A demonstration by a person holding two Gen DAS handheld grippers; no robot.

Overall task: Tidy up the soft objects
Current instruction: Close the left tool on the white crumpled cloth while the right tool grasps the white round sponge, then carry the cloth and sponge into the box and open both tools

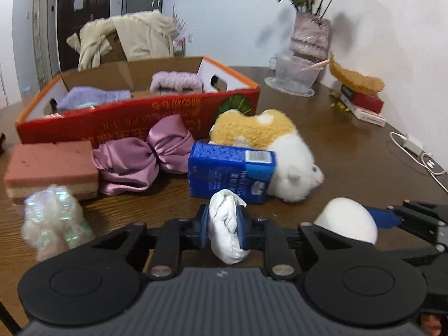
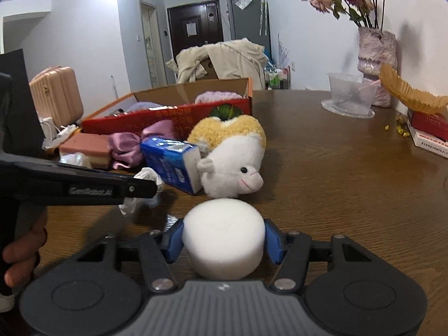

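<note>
My left gripper [image 1: 223, 225] is shut on a crumpled white cloth [image 1: 225, 224] just above the wooden table. My right gripper [image 2: 223, 240] is shut on a round white sponge [image 2: 223, 238]; the sponge also shows in the left wrist view [image 1: 347, 222]. Ahead lie a blue tissue pack [image 1: 229, 172], a yellow-and-white plush toy [image 1: 268, 145], a purple satin bow [image 1: 142, 154], a pink sponge block [image 1: 50, 168] and an iridescent fluffy wad [image 1: 54, 221]. Behind them stands a red cardboard box [image 1: 140, 114] holding a lavender towel [image 1: 95, 98] and a lilac knitted item [image 1: 176, 82].
A vase of dried flowers [image 1: 309, 36], a clear plastic container [image 1: 294, 77], books with a paper liner [image 1: 361, 95] and a white charger with cable [image 1: 414, 147] sit along the right wall. A pink suitcase [image 2: 56, 95] stands beyond the table's left side.
</note>
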